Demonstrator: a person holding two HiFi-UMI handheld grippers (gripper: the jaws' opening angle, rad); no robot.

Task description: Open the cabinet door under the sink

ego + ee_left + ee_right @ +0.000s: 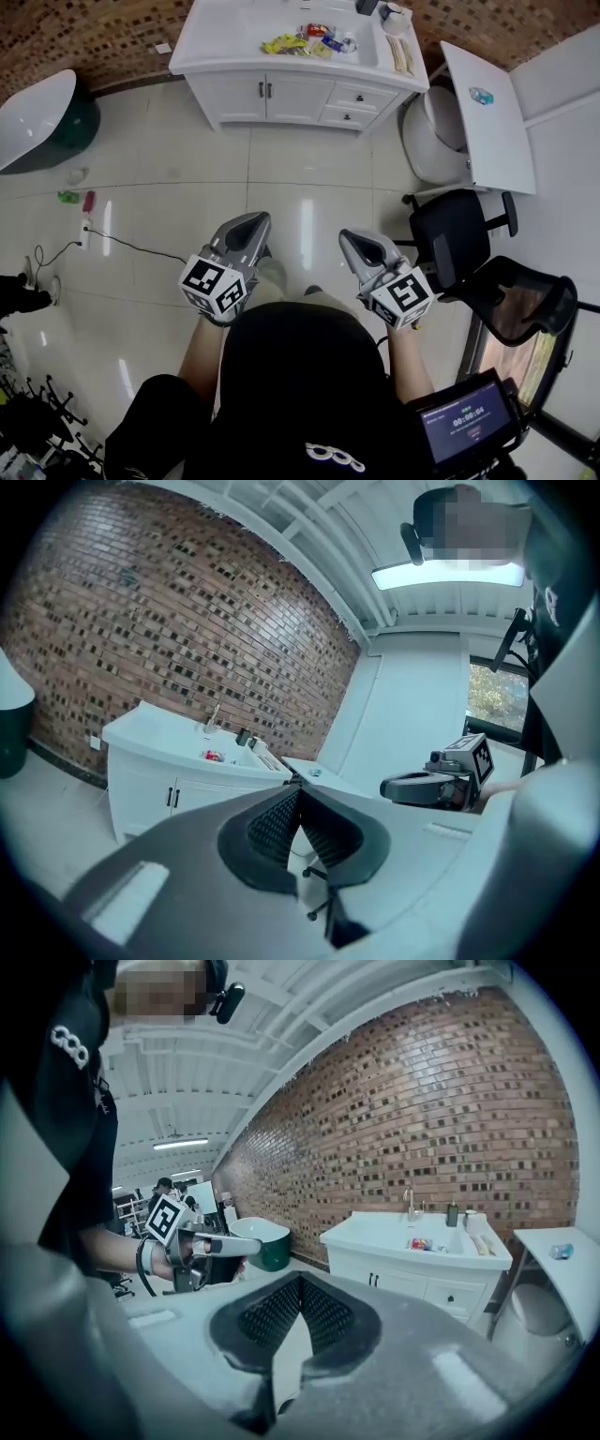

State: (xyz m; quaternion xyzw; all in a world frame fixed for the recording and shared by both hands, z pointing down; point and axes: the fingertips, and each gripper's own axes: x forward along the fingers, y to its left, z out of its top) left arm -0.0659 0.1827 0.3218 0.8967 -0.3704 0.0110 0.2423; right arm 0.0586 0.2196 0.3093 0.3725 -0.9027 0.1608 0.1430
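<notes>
Left gripper (pixel 253 225), grey, two-jaw, marker cube at rear: jaws shut tip to tip, nothing between. Hovers low over glossy pale tile floor (pixel 169 178), nose toward the vanity.

Right gripper (pixel 356 239), same make: jaws likewise closed and empty. Level with its partner, just beside it.

White cabinet (pixel 234 103), painted wood, under white sink basin (pixel 272 23) holding small coloured items; against red-brown brick wall (pixel 94 28). Well apart from both grippers, with bare floor between.

Double doors (pixel 300 98), panelled, both closed. Pair of dark bar handles (pixel 265 90), upright, side by side at the meeting edge.

Two white drawers (pixel 356 98), at the doors' right; not part of the task.

White toilet (pixel 431 131) and black office chair (pixel 459 234), to the right of the approach path.

Step in hand, judged: approach only, no contact yet. Recommended handling:
- Close the distance first, keeping left of the chair and toilet.
- Part the jaws before arriving, not at the handle.
- Choose one bar only; handles stand close, so avoid catching both.
- Set the jaws across the bar, squeeze firmly, then pull outward along an arc about that door's outer hinge, not straight back.
- Keep the idle gripper clear of the swinging door.
</notes>
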